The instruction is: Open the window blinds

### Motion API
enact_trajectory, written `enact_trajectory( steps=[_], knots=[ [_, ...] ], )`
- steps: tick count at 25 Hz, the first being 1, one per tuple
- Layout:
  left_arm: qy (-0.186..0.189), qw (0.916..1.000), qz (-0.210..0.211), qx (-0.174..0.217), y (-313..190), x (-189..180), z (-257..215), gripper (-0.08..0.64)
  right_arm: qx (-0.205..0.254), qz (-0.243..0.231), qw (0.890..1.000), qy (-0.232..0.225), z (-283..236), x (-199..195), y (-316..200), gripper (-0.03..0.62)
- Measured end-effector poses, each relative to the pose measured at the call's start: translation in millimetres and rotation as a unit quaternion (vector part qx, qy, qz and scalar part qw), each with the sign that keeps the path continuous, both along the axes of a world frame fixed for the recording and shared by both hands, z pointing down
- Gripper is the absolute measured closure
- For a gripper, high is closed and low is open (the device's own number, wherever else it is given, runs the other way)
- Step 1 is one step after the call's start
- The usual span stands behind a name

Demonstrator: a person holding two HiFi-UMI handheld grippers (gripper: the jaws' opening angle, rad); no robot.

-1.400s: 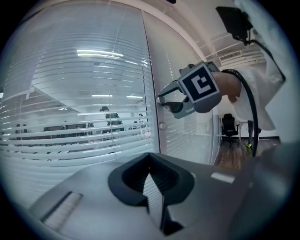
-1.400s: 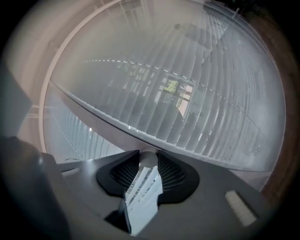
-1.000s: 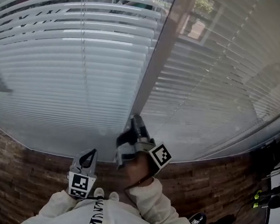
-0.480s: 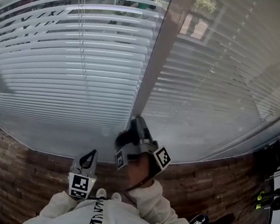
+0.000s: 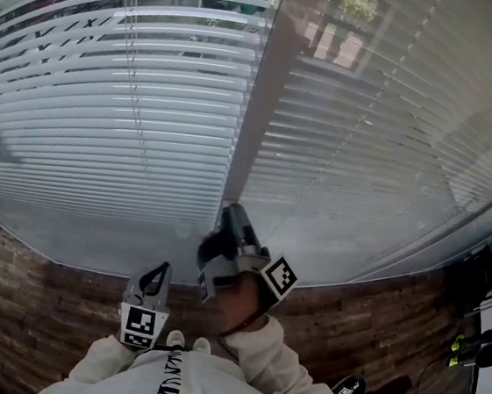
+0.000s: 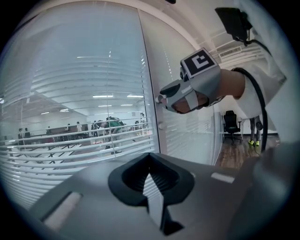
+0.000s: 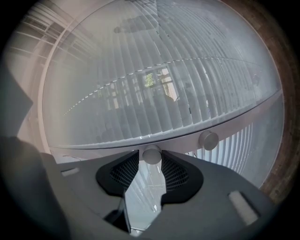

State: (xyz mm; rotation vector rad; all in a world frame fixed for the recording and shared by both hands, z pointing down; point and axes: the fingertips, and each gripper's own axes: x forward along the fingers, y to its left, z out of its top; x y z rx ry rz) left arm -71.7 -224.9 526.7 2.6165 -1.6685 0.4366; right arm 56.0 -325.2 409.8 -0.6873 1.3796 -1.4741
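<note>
White knob (image 7: pixel 151 154) pinched between right gripper (image 7: pixel 151 158) fingers (image 7: pixel 125 171); they just widened.

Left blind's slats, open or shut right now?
Partly open: the office beyond shows through gaps between the left blind's slats.

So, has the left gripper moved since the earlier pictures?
No. The left gripper keeps the same spot in the head view, judged against the floor below the window.
</note>
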Motion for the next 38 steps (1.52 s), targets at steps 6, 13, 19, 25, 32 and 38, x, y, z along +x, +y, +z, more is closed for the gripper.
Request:
enact_trajectory(
  steps=[6, 13, 19, 25, 32, 38],
  knots=[
    [-0.003, 0.9999, -0.011, 0.004, 4.1, 7.1, -5.2, 0.56, 0.117, -0.036, 0.976, 0.18, -14.2, -3.2, 25.5, 0.544],
    [-0.015, 0.9997, -0.011, 0.012, 13.4, 22.0, -11.1, 0.56, 0.161, -0.039, 0.931, 0.325, 24.1, 20.3, 69.1, 0.591],
    [-0.028, 0.9996, 0.005, 0.007, 18.0, 41.7, -13.2, 0.56, 0.187, -0.033, 0.862, 0.471, 49.3, 35.7, 95.8, 0.591],
    [-0.045, 0.9989, 0.013, 0.004, 25.2, 42.9, -16.4, 0.56, 0.195, 0.008, 0.751, 0.631, 77.8, 52.1, 123.3, 0.591],
    [-0.056, 0.998, 0.027, 0.01, 32.0, 48.4, -20.5, 0.56, 0.174, 0.027, 0.714, 0.677, 94.1, 72.6, 145.2, 0.591],
    [-0.052, 0.9975, 0.047, 0.013, 41.5, 43.5, -32.5, 0.56, 0.152, 0.03, 0.72, 0.677, 86.2, 68.0, 154.0, 0.592]
  ],
)
